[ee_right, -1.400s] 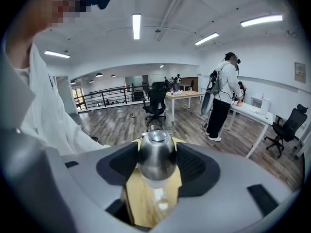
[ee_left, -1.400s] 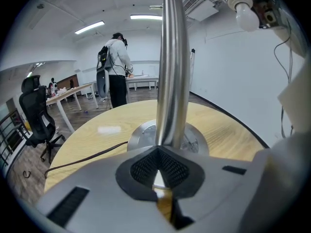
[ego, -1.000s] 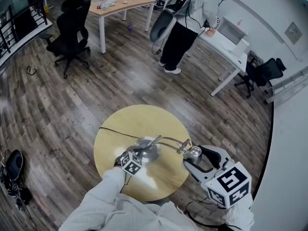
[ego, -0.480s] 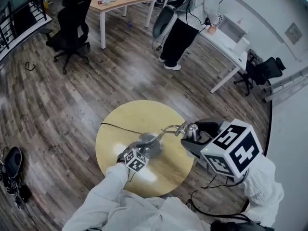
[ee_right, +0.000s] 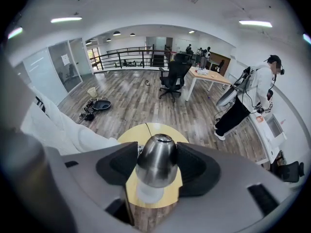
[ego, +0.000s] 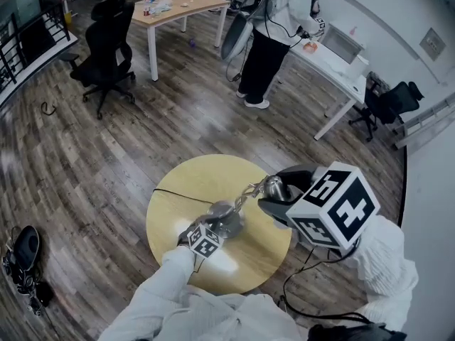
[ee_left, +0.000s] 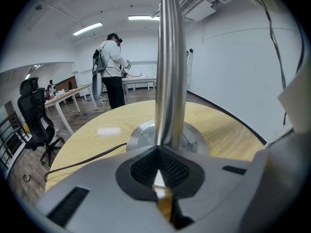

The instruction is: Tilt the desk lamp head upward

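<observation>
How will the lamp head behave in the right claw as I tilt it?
The head is smooth, rounded metal, so it may slip in the right claw. Its thin arm probably flexes a little. The base looks small, so it could tip, though the left claw grips the pole.

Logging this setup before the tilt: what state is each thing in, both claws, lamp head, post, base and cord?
left claw: shut on the lamp post
right claw: shut on the lamp head
lamp post: gripped low down
lamp head: clamped between pads, clear of the tabletop
lamp base: flat on the round table
cord: slack across the tabletop
</observation>
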{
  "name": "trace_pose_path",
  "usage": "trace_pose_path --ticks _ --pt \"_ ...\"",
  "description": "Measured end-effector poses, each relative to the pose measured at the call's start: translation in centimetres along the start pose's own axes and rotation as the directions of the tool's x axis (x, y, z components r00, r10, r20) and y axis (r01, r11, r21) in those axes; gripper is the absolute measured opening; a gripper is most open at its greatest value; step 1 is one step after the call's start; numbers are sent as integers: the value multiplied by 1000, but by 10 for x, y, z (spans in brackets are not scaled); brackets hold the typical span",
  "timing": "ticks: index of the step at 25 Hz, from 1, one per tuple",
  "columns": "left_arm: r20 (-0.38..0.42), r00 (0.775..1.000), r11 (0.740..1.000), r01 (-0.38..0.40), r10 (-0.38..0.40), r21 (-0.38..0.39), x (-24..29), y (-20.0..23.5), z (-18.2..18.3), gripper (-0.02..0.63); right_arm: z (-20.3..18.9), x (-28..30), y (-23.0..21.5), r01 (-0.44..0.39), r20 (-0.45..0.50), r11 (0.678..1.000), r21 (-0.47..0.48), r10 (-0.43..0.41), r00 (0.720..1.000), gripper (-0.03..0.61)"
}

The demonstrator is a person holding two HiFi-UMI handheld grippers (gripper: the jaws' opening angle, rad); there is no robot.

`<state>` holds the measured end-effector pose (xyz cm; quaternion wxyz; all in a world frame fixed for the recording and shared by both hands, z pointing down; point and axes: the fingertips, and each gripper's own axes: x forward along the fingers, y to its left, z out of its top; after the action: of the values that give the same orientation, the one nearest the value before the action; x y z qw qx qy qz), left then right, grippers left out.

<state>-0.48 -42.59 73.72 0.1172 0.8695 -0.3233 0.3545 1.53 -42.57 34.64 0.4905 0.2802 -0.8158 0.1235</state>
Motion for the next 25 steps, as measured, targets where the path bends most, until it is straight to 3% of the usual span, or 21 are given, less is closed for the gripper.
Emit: trace_pose_path --ticks 4,9,15,20,22,25 --pt "-11 1000 1000 3 -3 6 -1 -1 1 -2 1 -6 1 -12 113 1000 -7 13 994 258" --pt "-29 1000 1000 -2 2 16 0 -3 3 -2 -2 -14 -1 -33 283 999 23 25 959 258" --pt "-33 999 1000 -5 5 -8 2 -7 6 -2 -24 -39 -8 -31 378 993 114 -14 926 258" --pt "-47 999 999 11 -13 -41 3 -5 5 -2 -55 -72 -32 55 467 965 258 -174 867 258" --pt "-35 999 997 14 -16 -75 -3 -5 6 -2 -76 -82 -46 109 480 936 334 -268 835 258" --pt "72 997 989 -12 23 -148 -28 -5 28 -2 -116 -90 -69 199 470 868 455 -424 774 258"
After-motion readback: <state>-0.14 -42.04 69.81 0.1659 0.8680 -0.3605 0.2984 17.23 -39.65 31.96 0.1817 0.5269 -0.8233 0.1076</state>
